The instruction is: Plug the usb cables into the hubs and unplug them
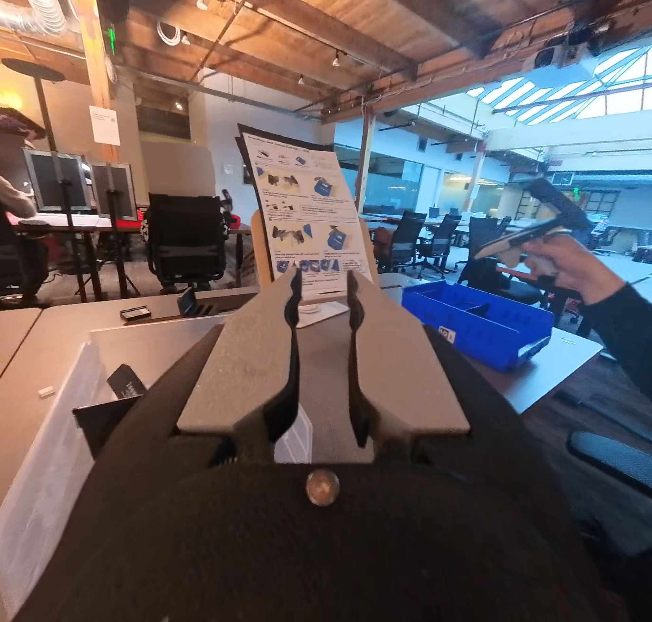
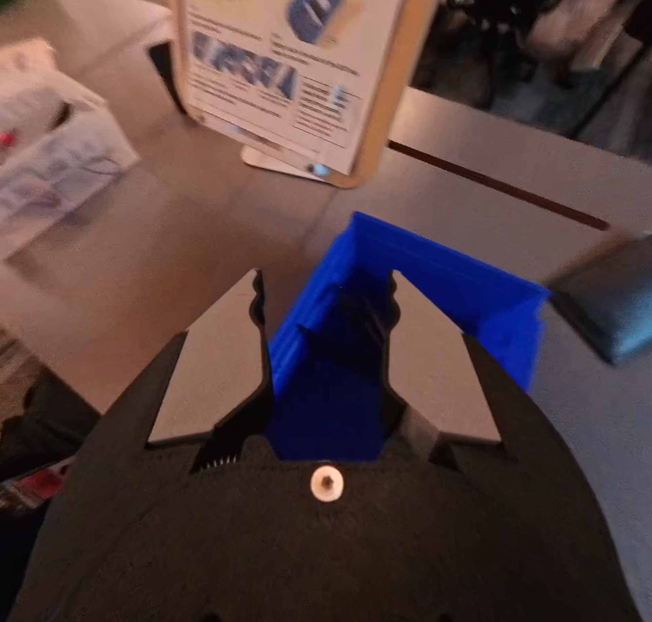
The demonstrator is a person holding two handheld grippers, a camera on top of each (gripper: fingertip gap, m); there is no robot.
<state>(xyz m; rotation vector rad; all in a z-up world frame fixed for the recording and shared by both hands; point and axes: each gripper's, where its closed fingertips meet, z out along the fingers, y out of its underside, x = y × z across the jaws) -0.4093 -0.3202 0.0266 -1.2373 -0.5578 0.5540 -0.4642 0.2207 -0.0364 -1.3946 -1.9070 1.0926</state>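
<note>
Grey table (image 1: 53,326) with blue bin (image 1: 476,326), sheet stand (image 1: 317,308)

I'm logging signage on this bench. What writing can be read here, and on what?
Instruction sheet on the wooden stand: printed text, not copied here; blurred in the right wrist view.
White sticker on the blue bin: too small to read.
Paper notice on the pillar: too small.
Black box in the clear tub: too small.

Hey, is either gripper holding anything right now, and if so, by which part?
Nothing is held. The left gripper and right gripper both stand open and empty; the right one hovers above the blue bin.
</note>
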